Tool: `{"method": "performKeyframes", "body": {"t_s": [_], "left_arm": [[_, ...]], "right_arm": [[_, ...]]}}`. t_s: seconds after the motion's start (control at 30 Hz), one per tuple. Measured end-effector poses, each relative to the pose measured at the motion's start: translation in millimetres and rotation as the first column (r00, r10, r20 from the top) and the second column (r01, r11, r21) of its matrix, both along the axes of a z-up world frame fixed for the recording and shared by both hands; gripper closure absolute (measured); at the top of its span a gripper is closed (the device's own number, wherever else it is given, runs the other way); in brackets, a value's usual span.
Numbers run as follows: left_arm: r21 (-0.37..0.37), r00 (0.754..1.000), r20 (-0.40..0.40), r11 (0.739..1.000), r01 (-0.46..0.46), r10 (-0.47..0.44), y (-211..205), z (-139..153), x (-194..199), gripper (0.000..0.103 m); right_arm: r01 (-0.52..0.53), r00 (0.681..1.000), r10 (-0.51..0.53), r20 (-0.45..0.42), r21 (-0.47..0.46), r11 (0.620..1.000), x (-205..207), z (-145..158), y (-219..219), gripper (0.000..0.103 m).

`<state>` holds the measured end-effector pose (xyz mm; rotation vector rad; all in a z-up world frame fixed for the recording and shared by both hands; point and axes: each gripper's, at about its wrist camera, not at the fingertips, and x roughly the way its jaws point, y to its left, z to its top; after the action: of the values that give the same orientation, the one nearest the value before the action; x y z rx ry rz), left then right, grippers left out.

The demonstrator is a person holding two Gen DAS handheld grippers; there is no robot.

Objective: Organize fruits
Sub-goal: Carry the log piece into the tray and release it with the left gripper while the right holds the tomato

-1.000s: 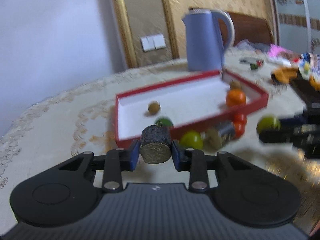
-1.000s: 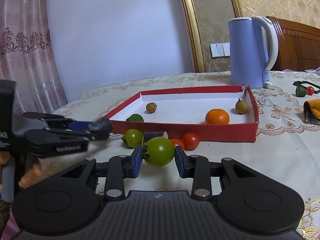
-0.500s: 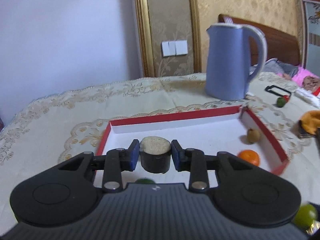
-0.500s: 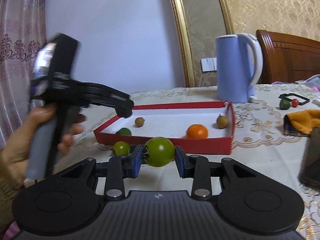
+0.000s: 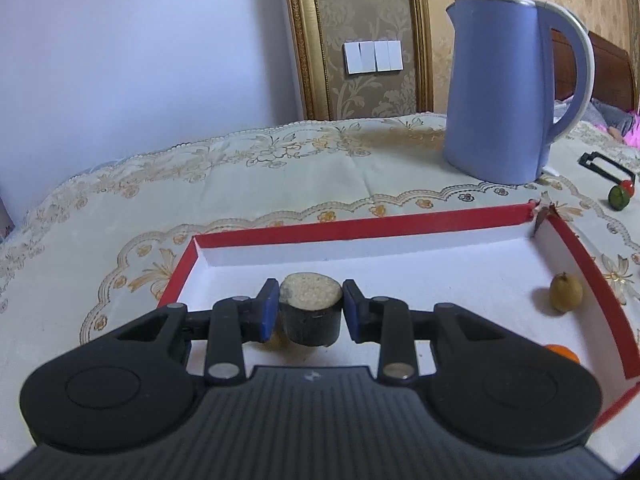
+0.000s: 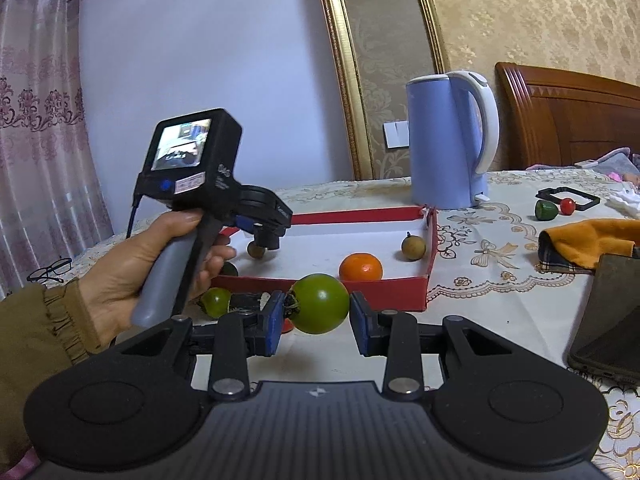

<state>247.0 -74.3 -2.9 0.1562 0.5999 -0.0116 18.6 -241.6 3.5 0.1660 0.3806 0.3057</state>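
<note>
The left gripper, clamped on the dark cylinder with a pale cut top, has been carried from in front of the red tray to above its white floor near the left wall. The cylinder has been turned so its pale face points up. In the right wrist view, the hand has been raised at the tray's left end.

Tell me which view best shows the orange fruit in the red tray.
Right wrist view: the orange fruit sits whole and unobstructed near the red tray's front wall. In the left wrist view only a sliver shows beside that tool's body.
</note>
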Motion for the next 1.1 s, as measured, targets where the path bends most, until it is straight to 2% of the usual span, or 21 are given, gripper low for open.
{"method": "performKeyframes", "body": {"t_s": [0.17, 0.43, 0.53, 0.63, 0.7, 0.8, 1.03, 1.1], "left_arm": [[-0.005, 1.0, -0.004, 1.0, 0.007, -0.007, -5, -1, 2, 0.071], [-0.008, 1.0, 0.02, 1.0, 0.007, -0.007, -1, 5, -16, 0.057], [-0.01, 0.999, 0.032, 1.0, -0.018, 0.018, 6, 10, -29, 0.047], [-0.021, 0.998, 0.052, 0.999, -0.044, 0.045, 21, 13, -47, 0.031], [-0.038, 0.994, 0.081, 0.996, -0.075, 0.078, 34, 14, -64, 0.01], [-0.066, 0.985, 0.115, 0.99, -0.122, 0.129, 57, 10, -92, 0.005], [-0.144, 0.975, 0.112, 0.974, -0.175, 0.192, 98, -5, -135, 0.003], [-0.144, 0.975, 0.107, 0.973, -0.179, 0.195, 101, -12, -141, 0.003]], "right_arm": [[-0.006, 1.0, 0.006, -0.001, -0.004, 1.0, 0, 0, 3, 0.068], [-0.004, 1.0, 0.004, -0.006, -0.009, 1.0, 2, 0, 5, 0.068], [-0.008, 1.0, 0.008, -0.006, -0.014, 1.0, 4, 0, 8, 0.068], [-0.016, 1.0, 0.016, -0.008, -0.022, 1.0, 7, 0, 13, 0.068], [-0.019, 1.0, 0.019, -0.003, -0.031, 0.999, 8, 1, 15, 0.068], [-0.014, 1.0, 0.014, 0.002, -0.05, 0.999, 14, 3, 16, 0.068], [0.0, 1.0, 0.002, 0.021, -0.087, 0.996, 38, 15, 19, 0.068], [0.0, 1.0, 0.002, 0.021, -0.095, 0.995, 47, 18, 20, 0.068]]}}
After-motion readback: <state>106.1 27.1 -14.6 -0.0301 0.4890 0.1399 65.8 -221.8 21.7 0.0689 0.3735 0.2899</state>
